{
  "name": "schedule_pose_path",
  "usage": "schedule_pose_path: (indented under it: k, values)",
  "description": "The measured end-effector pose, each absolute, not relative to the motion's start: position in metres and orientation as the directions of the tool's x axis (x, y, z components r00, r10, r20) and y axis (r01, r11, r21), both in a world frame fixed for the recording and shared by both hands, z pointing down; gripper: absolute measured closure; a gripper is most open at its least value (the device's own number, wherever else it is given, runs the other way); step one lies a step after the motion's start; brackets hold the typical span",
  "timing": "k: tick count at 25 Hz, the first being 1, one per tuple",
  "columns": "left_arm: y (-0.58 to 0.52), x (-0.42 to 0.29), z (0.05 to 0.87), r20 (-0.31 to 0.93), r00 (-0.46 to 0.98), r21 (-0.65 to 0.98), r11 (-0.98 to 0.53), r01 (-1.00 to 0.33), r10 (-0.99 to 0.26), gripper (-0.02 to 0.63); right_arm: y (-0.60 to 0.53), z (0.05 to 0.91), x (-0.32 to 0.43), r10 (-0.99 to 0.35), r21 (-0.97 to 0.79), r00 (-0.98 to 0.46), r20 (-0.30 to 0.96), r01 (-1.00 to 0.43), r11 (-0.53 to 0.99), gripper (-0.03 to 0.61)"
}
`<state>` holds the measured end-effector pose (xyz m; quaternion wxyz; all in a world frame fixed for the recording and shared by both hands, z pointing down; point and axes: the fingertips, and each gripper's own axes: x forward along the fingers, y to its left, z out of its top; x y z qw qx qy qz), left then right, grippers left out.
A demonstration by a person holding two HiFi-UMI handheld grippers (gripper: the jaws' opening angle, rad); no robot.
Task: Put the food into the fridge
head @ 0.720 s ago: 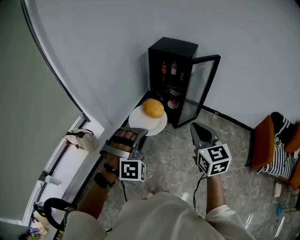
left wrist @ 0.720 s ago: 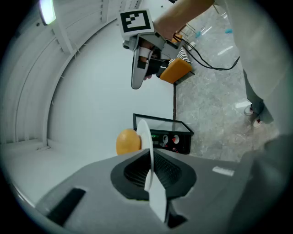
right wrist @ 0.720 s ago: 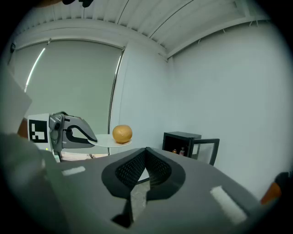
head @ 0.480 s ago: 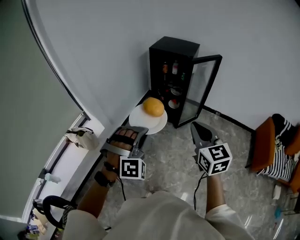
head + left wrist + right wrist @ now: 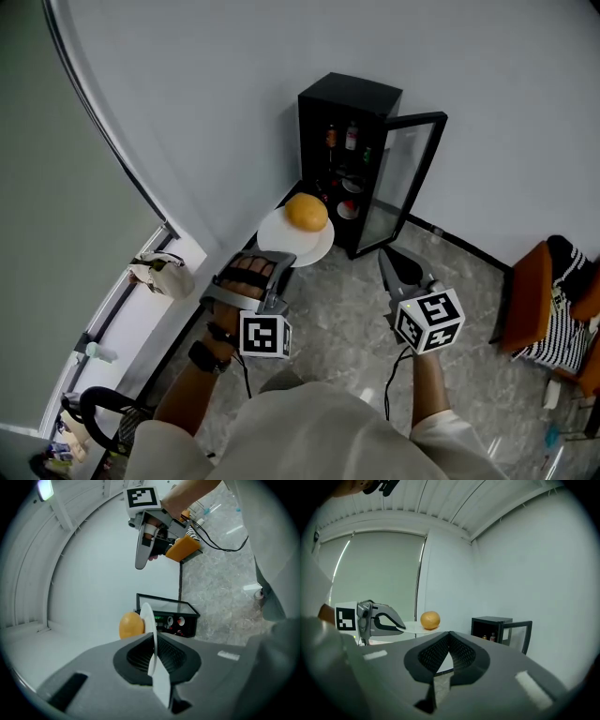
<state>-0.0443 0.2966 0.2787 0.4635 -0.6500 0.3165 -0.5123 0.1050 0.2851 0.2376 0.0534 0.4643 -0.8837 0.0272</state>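
Observation:
A white plate (image 5: 295, 242) carries an orange (image 5: 307, 213). My left gripper (image 5: 280, 266) is shut on the plate's near rim and holds it level above the floor, just in front of the fridge. In the left gripper view the plate (image 5: 149, 629) runs edge-on between the pads, with the orange (image 5: 131, 625) on its left face. The black mini fridge (image 5: 344, 155) stands against the wall with its glass door (image 5: 405, 180) swung open to the right. My right gripper (image 5: 388, 262) hovers to the right of the plate, shut and empty; its own view shows its tips (image 5: 449, 637) together.
Bottles and small dishes (image 5: 345, 192) fill the fridge shelves. An orange chair with striped cloth (image 5: 553, 300) stands at the right. A window sill with a small bag (image 5: 159, 276) runs along the left wall. Grey stone floor (image 5: 342, 314) lies between me and the fridge.
Almost nothing differs. Both grippers and the plate with the orange hold nearly the same place, and the view has drifted very slightly.

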Motion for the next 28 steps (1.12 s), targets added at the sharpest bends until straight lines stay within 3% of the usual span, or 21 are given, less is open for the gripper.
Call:
schedule_pose_path:
  k: [9,28]
  values:
    - [0.249,-0.045,0.283,0.377,0.249,-0.926,-0.373,0.067,-0.892,0.595,0.237,0.248,0.113,-0.820,0.005,-0.558,0.130,-0.826,0.563,0.571]
    - [0.004,-0.060,0.283,0.342,0.323,-0.940,-0.319,0.124,-0.883,0.597,0.000,0.253,0.093,-0.867,0.043,-0.479,0.139,-0.871,0.489,0.571]
